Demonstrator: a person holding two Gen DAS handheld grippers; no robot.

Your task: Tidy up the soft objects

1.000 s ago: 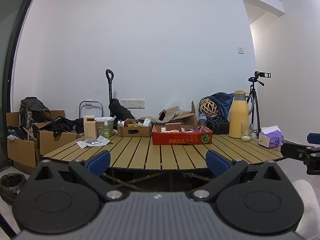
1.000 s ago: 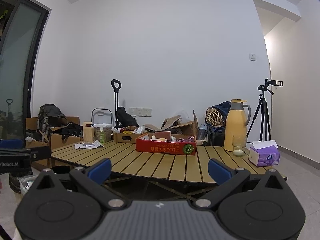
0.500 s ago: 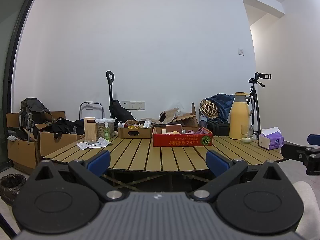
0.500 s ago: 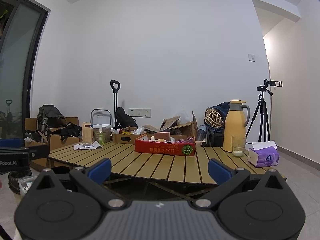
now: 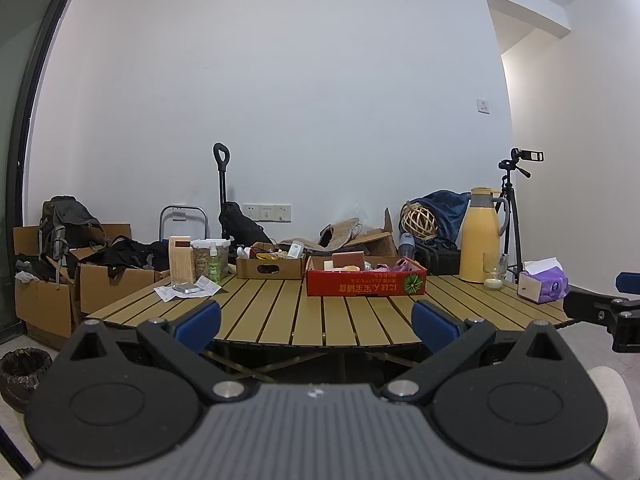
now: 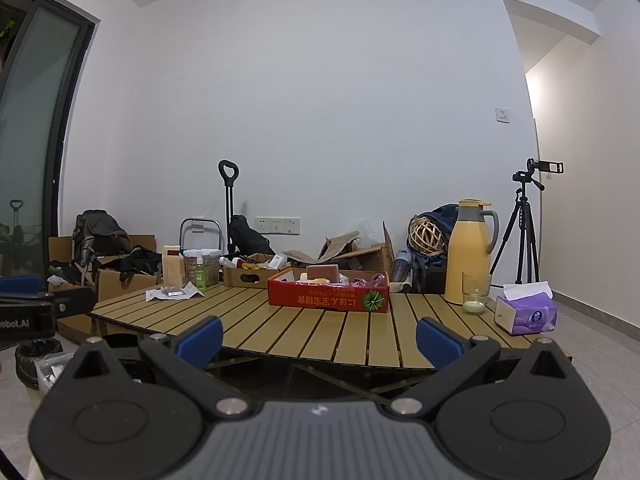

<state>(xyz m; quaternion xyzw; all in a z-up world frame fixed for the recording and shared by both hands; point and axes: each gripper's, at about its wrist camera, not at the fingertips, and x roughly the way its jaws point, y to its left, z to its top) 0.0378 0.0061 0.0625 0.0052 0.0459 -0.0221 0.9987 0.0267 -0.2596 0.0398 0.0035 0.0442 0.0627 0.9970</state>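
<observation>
Soft objects (image 6: 362, 280) heaped in the red box (image 6: 328, 300), well ahead of both wide-open, empty tongs (image 5: 316, 322) (image 6: 319, 335), look light and squashy, best pinched mid-body.

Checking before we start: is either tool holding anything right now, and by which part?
Nothing is held. The left tool and right tool are both open and empty, short of the table.

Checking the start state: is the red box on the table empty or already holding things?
Holding things: a brownish block and pink items show above the rim of the red box; how full, cannot tell.
</observation>
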